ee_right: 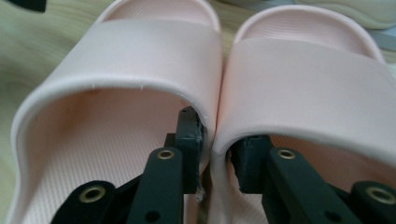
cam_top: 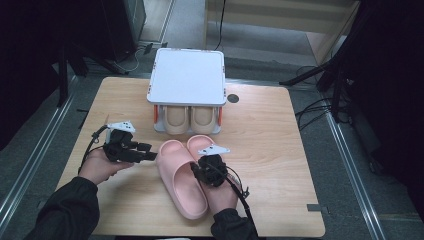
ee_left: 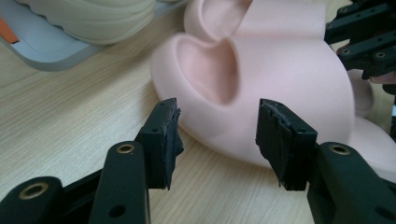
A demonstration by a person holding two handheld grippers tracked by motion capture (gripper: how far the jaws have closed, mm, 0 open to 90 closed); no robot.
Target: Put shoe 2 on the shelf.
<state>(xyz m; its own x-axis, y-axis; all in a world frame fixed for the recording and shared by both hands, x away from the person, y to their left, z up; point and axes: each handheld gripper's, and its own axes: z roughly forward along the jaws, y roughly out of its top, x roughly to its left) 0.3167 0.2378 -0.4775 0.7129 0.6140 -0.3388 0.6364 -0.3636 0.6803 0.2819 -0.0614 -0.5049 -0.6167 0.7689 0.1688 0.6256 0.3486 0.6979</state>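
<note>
Two soft pink slippers (cam_top: 181, 175) lie pressed side by side.

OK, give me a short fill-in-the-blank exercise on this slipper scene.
1. The right gripper pinches the adjoining straps of the two ____ slippers.
2. The left gripper has its jaws ____, nothing between them.
3. A beige pair sits under the rack's ____ top.

Missing words: pink; open; white
</note>
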